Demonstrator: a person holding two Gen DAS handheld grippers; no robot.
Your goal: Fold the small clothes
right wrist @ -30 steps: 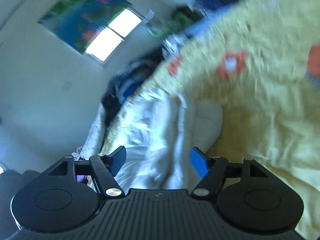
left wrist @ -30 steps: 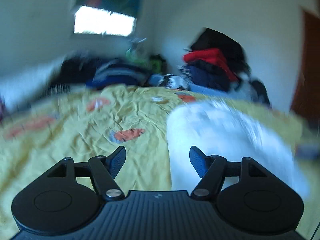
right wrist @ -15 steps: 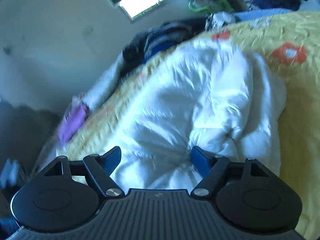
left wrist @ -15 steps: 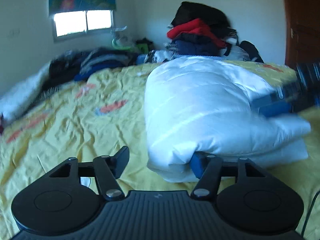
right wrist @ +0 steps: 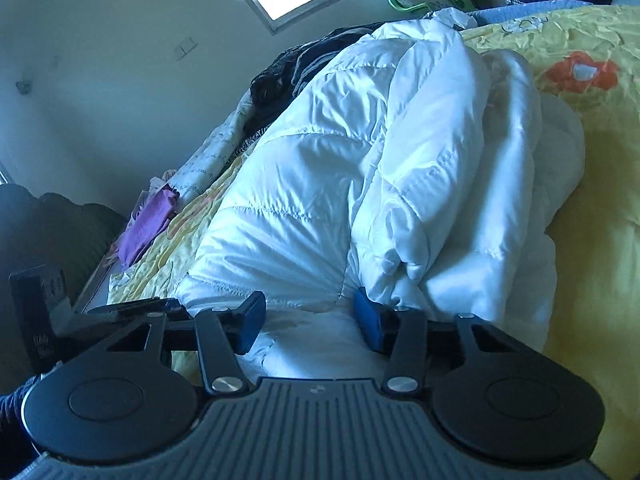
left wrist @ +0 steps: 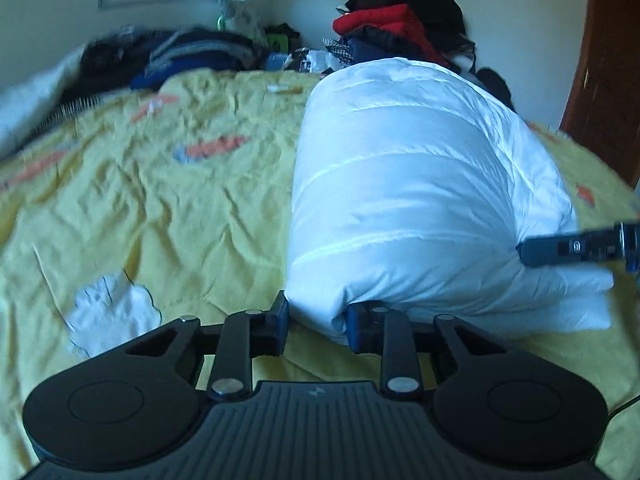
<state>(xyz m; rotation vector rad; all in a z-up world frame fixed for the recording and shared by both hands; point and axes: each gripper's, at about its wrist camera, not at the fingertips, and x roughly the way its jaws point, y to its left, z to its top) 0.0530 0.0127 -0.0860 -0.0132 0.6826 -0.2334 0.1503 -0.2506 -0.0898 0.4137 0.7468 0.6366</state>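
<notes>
Two claws work at the near end of a white puffy jacket (left wrist: pixel 404 184) that lies bundled on a bed with a yellow bedspread (left wrist: pixel 160 208). The left claw (left wrist: pixel 316 322) has just been closing, and its blue pads now pinch a corner of the jacket's near edge. The right claw (right wrist: pixel 310 316) has also just been closing; jacket fabric bulges between its pads, and the pads seem to press into it, though the fold hides the contact on the right side. In the left view, the right claw's fingers (left wrist: pixel 568 246) reach in from the right edge, cut off by the frame. The bedspread there is blurred. A clothes pile (left wrist: pixel 400 28) stands behind the jacket, its lower part hidden. A small white patch (left wrist: pixel 112 314) on the bedspread is hard to identify.
</notes>
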